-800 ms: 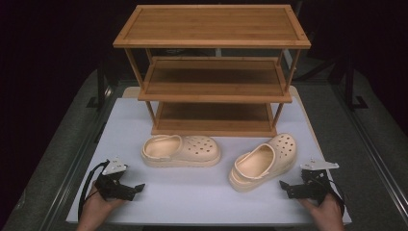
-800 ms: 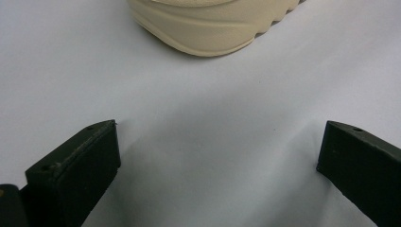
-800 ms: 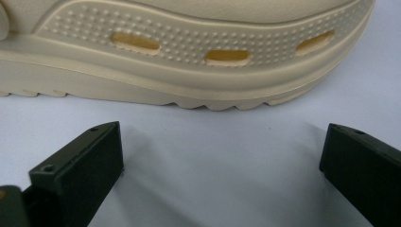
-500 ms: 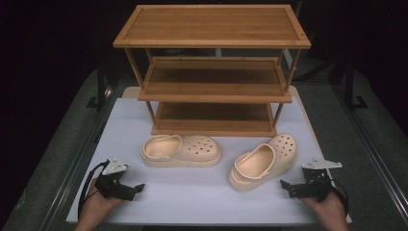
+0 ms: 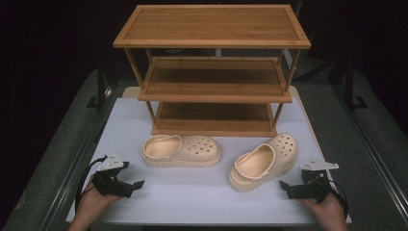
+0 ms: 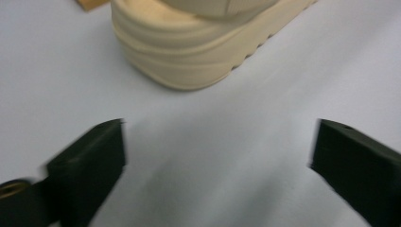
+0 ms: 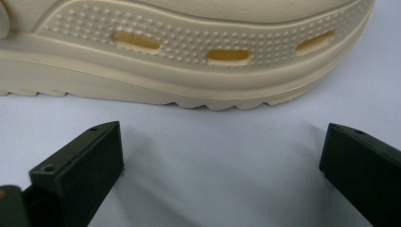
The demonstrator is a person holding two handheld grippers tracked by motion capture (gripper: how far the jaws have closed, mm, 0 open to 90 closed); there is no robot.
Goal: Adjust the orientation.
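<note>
Right gripper (image 5: 285, 185) edged nearer right clog (image 5: 263, 162), toe angled toward rack (image 5: 211, 72)

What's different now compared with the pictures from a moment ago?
Very little. The right tongs have drifted slightly outward and toward the near table edge; they are open and hold nothing. The left tongs are open beside the left shoe, as before. The right shoe and the wooden rack have not moved.
</note>
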